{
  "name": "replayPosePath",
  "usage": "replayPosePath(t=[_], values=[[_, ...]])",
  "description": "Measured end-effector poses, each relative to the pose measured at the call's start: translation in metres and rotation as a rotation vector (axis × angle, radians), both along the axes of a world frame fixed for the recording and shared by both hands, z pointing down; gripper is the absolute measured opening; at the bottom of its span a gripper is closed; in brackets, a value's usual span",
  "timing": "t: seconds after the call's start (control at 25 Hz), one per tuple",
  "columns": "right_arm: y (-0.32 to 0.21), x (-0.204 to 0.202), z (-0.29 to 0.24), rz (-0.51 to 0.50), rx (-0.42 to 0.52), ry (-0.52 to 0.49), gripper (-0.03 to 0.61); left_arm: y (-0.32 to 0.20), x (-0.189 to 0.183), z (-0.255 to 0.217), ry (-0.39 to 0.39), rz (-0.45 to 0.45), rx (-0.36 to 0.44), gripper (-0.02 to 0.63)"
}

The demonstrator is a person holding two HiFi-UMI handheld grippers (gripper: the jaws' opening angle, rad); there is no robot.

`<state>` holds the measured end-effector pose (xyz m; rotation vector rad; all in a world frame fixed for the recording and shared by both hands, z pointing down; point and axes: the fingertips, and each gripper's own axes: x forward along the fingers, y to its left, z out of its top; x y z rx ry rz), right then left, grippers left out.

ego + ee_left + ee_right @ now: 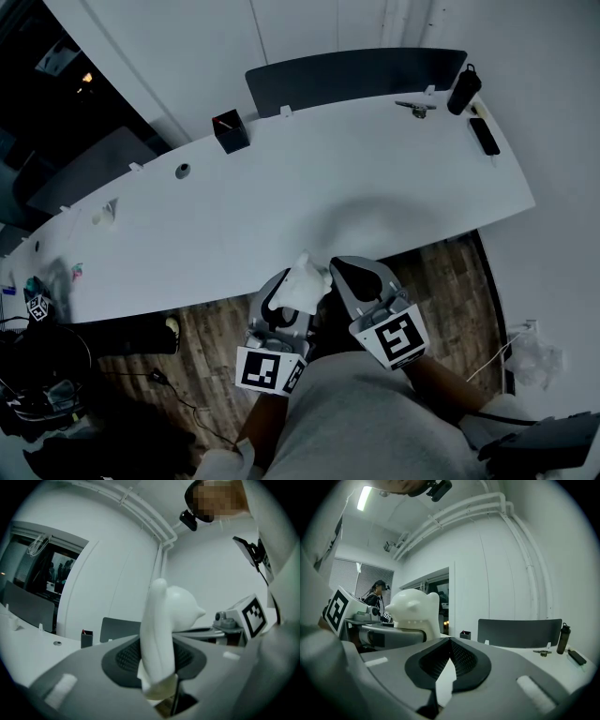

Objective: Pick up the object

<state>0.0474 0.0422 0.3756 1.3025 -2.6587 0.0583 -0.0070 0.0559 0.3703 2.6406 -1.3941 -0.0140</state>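
We held the white bear figure (303,284) clamped between the jaws of our left gripper (289,302), in the air at the near edge of the white desk (309,187). Our right gripper (351,272), just beside it, was closed tight on nothing. At the desk's far side, a black box (231,131) held something red-tipped. A capped black bottle (463,90) hid its contents.
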Motion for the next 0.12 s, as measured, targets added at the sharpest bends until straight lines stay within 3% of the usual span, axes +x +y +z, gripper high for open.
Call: replayPosePath(t=[0.12], values=[[0.0004,-0.0008,-0.0002,0.001,0.0,-0.005,0.0,0.0003,-0.0003,0.0006,0.007,0.001,-0.004,0.143]])
